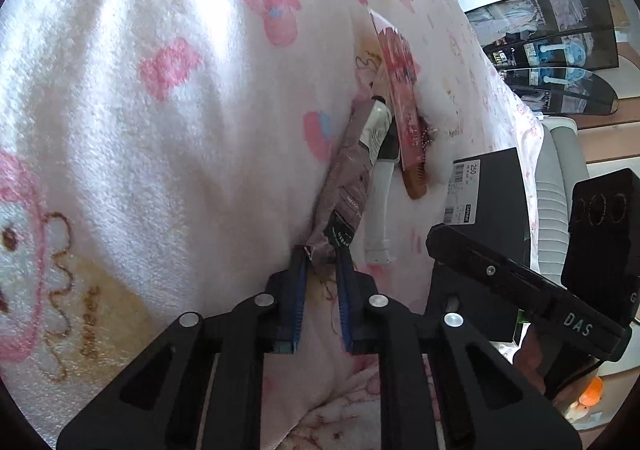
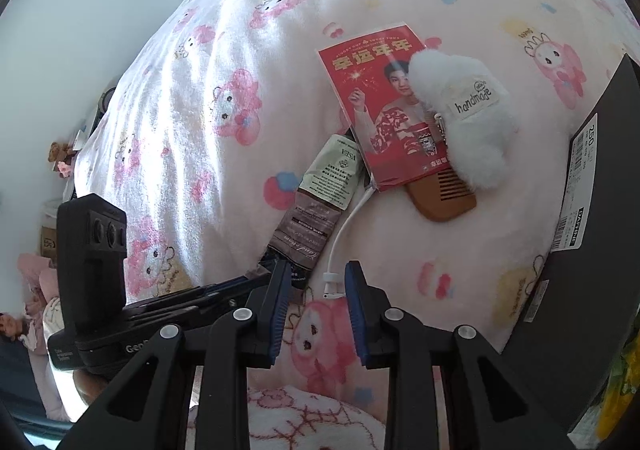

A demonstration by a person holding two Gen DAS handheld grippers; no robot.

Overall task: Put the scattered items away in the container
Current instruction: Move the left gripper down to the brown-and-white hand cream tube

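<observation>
Left gripper (image 1: pixel 322 256) clamped on brown tube's (image 1: pixel 344 185) crimped end; right gripper (image 2: pixel 318 282) partly open, empty. Comb (image 2: pixel 444 195) half hidden under red card (image 2: pixel 384 109).

A white fleece blanket (image 2: pixel 248 61) printed with pink bunnies covers the bed. On it, the red photo card (image 2: pixel 384 109) is the landmark: 1 fluffy white charm (image 2: pixel 468 117) lies over its right edge, a wooden comb (image 2: pixel 444 197) pokes out just below, a brown hand-cream tube (image 2: pixel 316 205) lies at its lower left, touching a white cable (image 2: pixel 344 234). The black box (image 2: pixel 592 250) sits well to the right.
</observation>
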